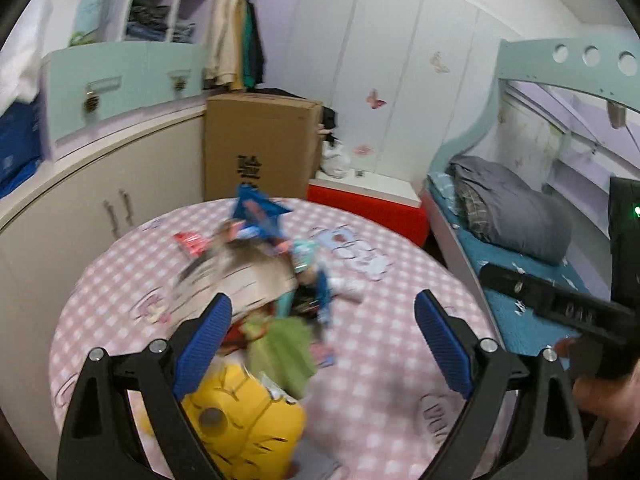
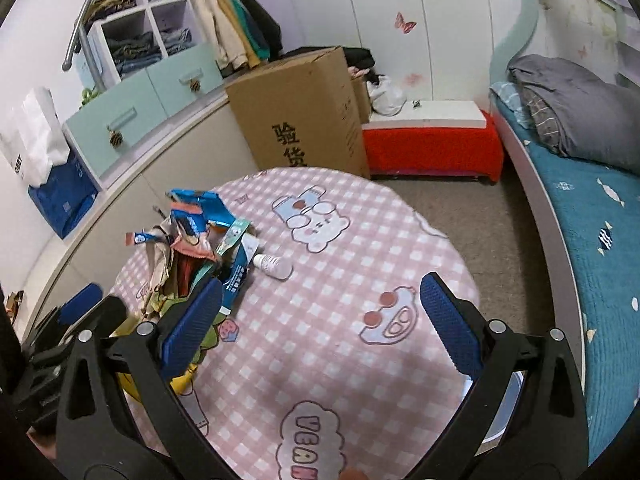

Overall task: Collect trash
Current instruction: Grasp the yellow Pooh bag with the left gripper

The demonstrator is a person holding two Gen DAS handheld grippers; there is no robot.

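My left claw (image 1: 324,340) is spread wide and pinches nothing. It hangs over the desk (image 1: 400,344), which is round and covered in a pink checked cloth. The trash pile (image 1: 264,272) lies ahead of this claw and toward its left finger: blue, red and teal wrappers heaped with crumpled paper, all blurred in the left wrist view. A green wrapper (image 1: 288,352) sits between the fingers, nearer the left one. A yellow bag (image 1: 244,416) lies low by the left finger (image 1: 204,344), partly hidden behind it. I cannot tell whether the finger touches either of them.

My right claw (image 2: 320,328) is also spread wide, with only bare checked cloth between its fingers. From the right wrist view the trash pile (image 2: 196,240) lies ahead and to the left, outside the gap, on the left part of the desk (image 2: 360,248). Its near end disappears behind my left finger (image 2: 192,328). A small white bottle (image 2: 274,265) lies on its side just beside the pile's right edge, ahead of the claw and left of its middle. The other claw's blue pad shows at the far left of this view, beside the pile.

A cardboard box (image 2: 304,116) stands beyond the desk, and a bed (image 2: 592,208) with a teal cover runs along the right.
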